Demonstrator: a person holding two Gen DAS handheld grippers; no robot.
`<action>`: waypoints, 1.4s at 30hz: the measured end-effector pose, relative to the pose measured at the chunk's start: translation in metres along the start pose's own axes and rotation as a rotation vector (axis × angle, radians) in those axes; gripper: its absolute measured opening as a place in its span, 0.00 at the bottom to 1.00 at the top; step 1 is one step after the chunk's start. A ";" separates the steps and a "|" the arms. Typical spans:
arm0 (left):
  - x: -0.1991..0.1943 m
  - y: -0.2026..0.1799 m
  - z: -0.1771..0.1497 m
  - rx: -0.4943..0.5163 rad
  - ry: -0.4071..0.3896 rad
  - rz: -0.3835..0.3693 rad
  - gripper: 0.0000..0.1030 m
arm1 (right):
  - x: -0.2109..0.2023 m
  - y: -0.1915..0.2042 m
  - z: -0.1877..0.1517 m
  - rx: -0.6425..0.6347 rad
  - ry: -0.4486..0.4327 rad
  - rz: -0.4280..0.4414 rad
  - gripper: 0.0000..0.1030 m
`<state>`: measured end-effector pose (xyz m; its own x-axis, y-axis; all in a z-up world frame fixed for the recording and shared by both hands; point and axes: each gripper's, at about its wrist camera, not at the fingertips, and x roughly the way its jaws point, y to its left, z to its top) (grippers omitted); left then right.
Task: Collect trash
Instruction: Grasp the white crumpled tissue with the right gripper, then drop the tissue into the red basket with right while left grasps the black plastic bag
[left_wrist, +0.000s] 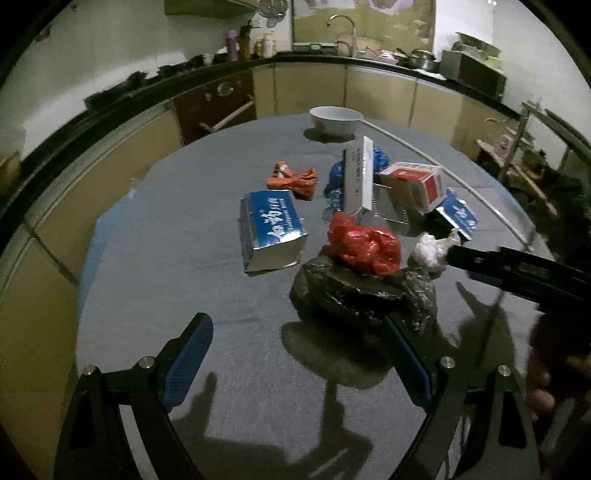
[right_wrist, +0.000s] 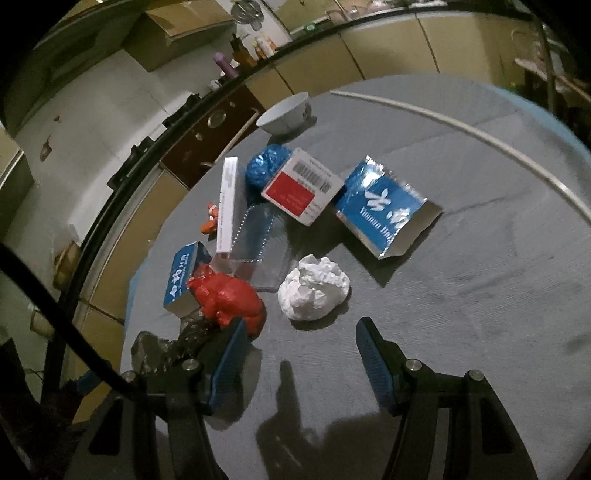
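Trash lies on a grey round table (left_wrist: 184, 206). A black plastic bag (left_wrist: 354, 291) lies in front of my open left gripper (left_wrist: 295, 328), with a red crumpled bag (left_wrist: 364, 247) on its far edge. A white paper ball (right_wrist: 314, 288) lies just ahead of my open right gripper (right_wrist: 301, 328); it also shows in the left wrist view (left_wrist: 430, 251) beside the right gripper's finger. Blue cartons (left_wrist: 271, 229) (right_wrist: 384, 210), a red-and-white box (right_wrist: 301, 190), a tall white box (left_wrist: 358, 177), a blue bag (right_wrist: 267, 166) and an orange wrapper (left_wrist: 293, 179) lie around.
A white bowl (left_wrist: 336, 118) stands at the table's far edge. A clear plastic tray (right_wrist: 255, 243) lies among the trash. Kitchen cabinets and a counter with a sink (left_wrist: 343, 40) run behind the table. A rack (left_wrist: 524, 155) stands at the right.
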<state>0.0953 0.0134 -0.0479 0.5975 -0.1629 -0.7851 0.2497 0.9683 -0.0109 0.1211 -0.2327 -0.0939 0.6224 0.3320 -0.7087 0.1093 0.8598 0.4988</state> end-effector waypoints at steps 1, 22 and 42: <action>0.000 0.001 0.001 0.002 -0.002 -0.020 0.89 | 0.005 -0.001 0.001 0.011 0.002 0.005 0.63; 0.066 -0.015 0.023 -0.098 0.118 -0.322 0.31 | 0.034 0.000 0.011 -0.027 -0.013 -0.016 0.32; -0.027 -0.091 -0.034 0.089 0.082 -0.412 0.02 | -0.140 -0.109 -0.079 0.148 -0.153 -0.025 0.32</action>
<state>0.0307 -0.0638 -0.0462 0.3721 -0.5138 -0.7730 0.5221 0.8044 -0.2834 -0.0388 -0.3419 -0.0884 0.7270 0.2392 -0.6436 0.2318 0.7968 0.5580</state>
